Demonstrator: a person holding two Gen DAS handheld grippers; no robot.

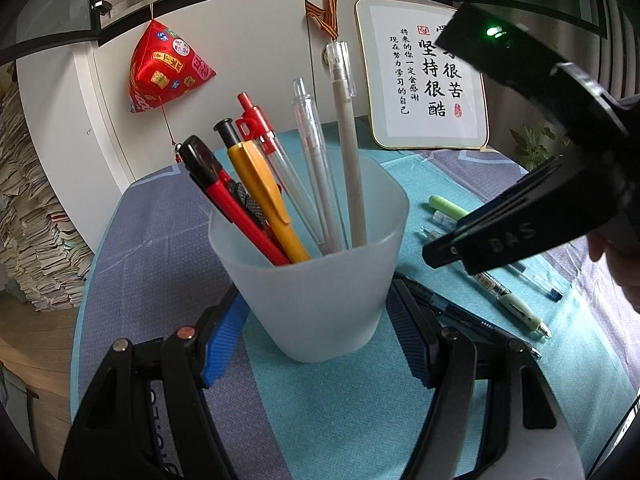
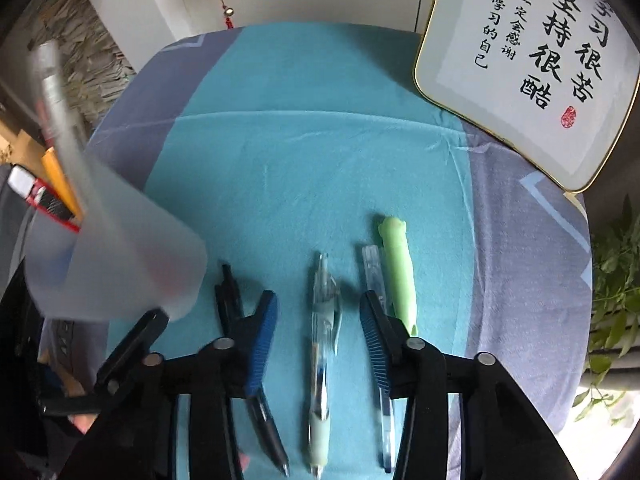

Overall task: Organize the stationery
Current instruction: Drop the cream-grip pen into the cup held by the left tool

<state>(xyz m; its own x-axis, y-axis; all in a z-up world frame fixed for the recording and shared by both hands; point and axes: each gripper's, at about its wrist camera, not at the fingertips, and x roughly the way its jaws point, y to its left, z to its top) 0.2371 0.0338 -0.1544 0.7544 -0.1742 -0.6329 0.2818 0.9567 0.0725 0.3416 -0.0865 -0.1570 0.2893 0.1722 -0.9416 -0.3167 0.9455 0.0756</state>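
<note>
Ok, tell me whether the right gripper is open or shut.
Open: the right gripper has blue pads apart, straddling the clear pen on the cloth, not pressing it.

Hanging against the white cabinet door (image 1: 248, 60) on a gold cord: a red embroidered pyramid charm (image 1: 166, 68), its red tassel string trailing down below. Dangling next to it, an orange-and-black striped ribbon (image 1: 326, 12). Leaning against the wall at the back of the table, a gold-rimmed calligraphy plaque (image 1: 424, 80) with black characters and red seals. Covering the tabletop, a teal and grey-blue cloth (image 2: 304, 160). Poking in at the right, green leaves (image 2: 616, 280). Piling up at far left, stacked papers (image 1: 36, 240).
</note>
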